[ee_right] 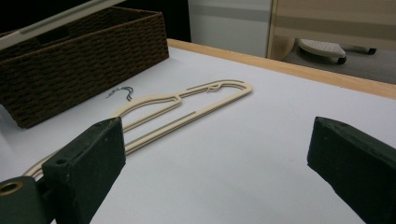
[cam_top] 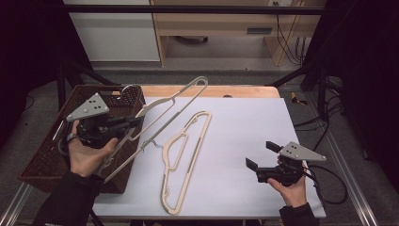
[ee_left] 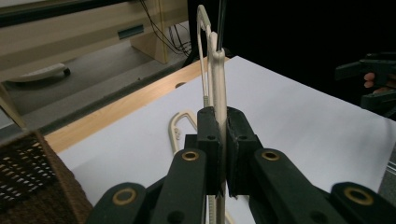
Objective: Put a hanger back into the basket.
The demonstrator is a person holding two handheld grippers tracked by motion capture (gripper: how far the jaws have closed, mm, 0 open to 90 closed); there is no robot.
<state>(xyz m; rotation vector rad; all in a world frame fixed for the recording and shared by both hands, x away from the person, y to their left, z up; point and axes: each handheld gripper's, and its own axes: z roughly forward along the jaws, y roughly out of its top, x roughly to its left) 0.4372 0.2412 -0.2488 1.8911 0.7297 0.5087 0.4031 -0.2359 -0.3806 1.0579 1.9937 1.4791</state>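
The left gripper (cam_top: 136,121), at the left of the high view over the brown woven basket (cam_top: 47,155), is clamped tight on the rim of a cream hanger (cam_top: 174,101); in the left gripper view the pads pinch that hanger (ee_left: 219,88) edge-on, and it slants toward the upper middle of the frame, lifted off the white tabletop (cam_top: 244,141). The right gripper (cam_top: 261,154), at the lower right, has its jaws spread wide with nothing between them. A second cream hanger (cam_top: 186,155) lies flat at the centre, its metal hook near the basket.
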